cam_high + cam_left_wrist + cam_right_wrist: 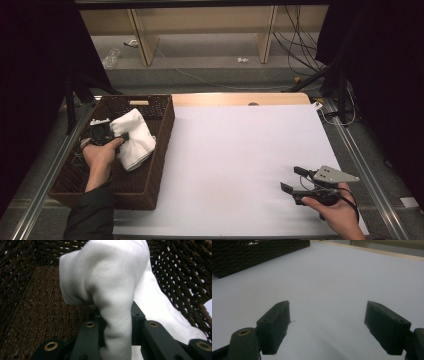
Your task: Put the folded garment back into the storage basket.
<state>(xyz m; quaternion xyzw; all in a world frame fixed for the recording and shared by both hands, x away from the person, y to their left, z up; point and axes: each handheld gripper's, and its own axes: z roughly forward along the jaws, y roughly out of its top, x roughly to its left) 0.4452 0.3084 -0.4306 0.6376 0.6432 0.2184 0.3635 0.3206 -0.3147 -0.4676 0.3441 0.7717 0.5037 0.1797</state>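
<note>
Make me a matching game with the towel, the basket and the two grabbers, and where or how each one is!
Things:
1. white towel
2. brown wicker basket
3. left gripper
4. right gripper

States:
A. jaws wide open over the white tabletop, holding nothing
B. standing at the left side of the table
C. pinched in a fold and hanging over the basket
D. shut on cloth

Pairs: 1-C, 2-B, 3-D, 4-A
</note>
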